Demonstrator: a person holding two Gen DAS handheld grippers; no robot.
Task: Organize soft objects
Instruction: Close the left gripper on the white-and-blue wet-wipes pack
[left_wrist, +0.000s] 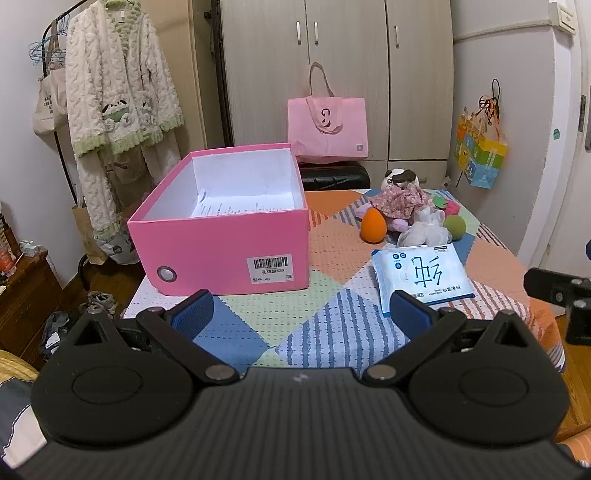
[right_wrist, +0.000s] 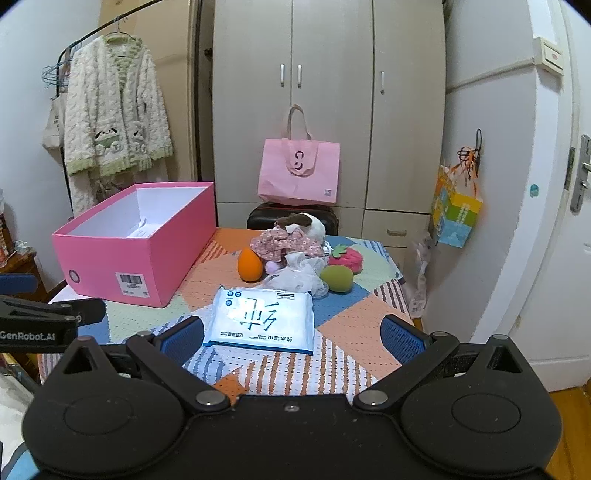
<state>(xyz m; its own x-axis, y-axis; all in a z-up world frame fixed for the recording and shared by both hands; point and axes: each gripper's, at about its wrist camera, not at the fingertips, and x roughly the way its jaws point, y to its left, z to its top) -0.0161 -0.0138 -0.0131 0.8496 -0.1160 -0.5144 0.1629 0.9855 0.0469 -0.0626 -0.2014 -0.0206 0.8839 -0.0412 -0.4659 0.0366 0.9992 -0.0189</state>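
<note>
Behind it all stands a pale wardrobe (right_wrist: 328, 103), with a fluffy cream robe (left_wrist: 118, 85) hanging on a rack at the left and a pink tote bag (right_wrist: 299, 173) against the doors. Down front, the table (left_wrist: 325, 254) wears a patchwork cloth. On its left side sits the pink box (left_wrist: 225, 236), lid off, only a printed sheet inside. Right of the box, near the front, lies the wipes pack (right_wrist: 260, 319), flat. Farther back is the soft pile: plush toy (right_wrist: 295, 232), white mesh pouf (right_wrist: 299, 275), red strawberry sponge (right_wrist: 347, 258), orange sponge (left_wrist: 373, 229), green sponge (right_wrist: 337, 278). Left gripper (left_wrist: 303, 314) is spread wide, holding nothing; right gripper (right_wrist: 291, 336) likewise released, the pack lying between its pads.
</note>
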